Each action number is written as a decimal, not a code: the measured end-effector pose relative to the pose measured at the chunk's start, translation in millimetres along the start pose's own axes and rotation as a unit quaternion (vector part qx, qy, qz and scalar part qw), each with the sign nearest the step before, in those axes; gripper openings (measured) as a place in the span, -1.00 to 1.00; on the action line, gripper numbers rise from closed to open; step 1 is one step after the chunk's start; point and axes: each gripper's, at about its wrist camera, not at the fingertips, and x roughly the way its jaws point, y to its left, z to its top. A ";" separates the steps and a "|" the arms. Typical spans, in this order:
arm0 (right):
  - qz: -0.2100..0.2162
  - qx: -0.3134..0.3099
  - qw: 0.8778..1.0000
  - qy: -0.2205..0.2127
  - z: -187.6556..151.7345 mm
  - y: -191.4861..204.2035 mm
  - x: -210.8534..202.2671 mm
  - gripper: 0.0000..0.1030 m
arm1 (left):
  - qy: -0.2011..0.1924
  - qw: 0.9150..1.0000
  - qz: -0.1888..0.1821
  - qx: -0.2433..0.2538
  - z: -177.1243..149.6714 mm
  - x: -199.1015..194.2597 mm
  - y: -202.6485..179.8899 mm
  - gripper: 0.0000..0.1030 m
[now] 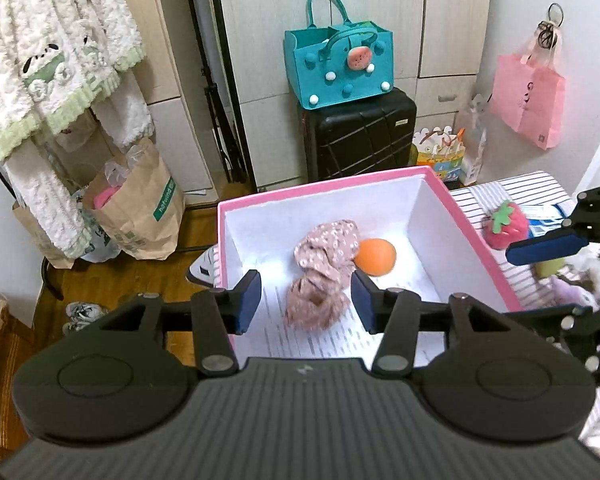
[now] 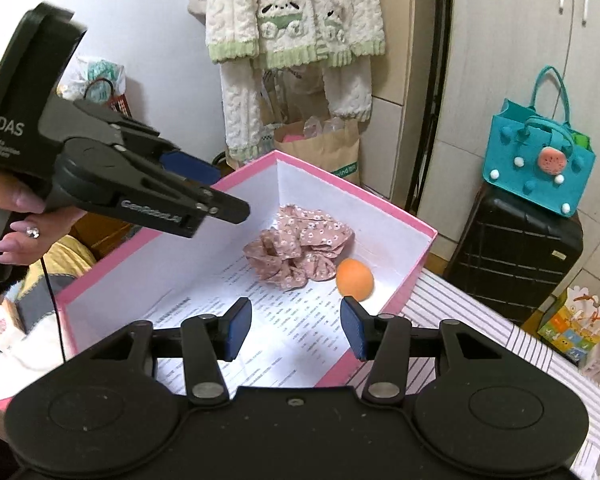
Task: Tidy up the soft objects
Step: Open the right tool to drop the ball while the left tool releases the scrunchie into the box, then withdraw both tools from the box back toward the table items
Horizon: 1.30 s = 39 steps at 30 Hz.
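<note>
Hovering over pink box (image 1: 480, 240) — scrunchie (image 1: 320, 276), orange ball (image 1: 375, 258) inside | left gripper (image 1: 306, 300), right gripper (image 2: 296, 326) apart, empty | next — strawberry plush (image 1: 506, 226) near box's right edge.

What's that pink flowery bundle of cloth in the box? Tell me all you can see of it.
The crumpled pink fabric piece with small white flowers looks like soft, thin cloth, gathered in ruffled folds. It lies loose on the printed paper lining the floor of the pink-rimmed white box, beside a smooth orange ball. Neither gripper touches it.
</note>
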 end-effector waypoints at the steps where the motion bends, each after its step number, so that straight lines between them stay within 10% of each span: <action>1: 0.003 0.003 1.000 -0.001 -1.2 1.7 -5.6 0.05 | 0.002 1.000 -0.004 0.000 -1.6 -7.3 -0.8 -0.03; 19: 0.021 -0.011 0.999 -0.035 -31.7 44.5 -105.2 0.13 | -0.005 0.998 -0.041 0.048 -41.9 -122.9 -30.4 0.45; 39: -0.002 -0.001 0.999 -0.035 -111.4 59.2 -160.8 0.44 | 0.048 0.991 -0.077 0.095 -96.3 -140.4 -83.5 0.68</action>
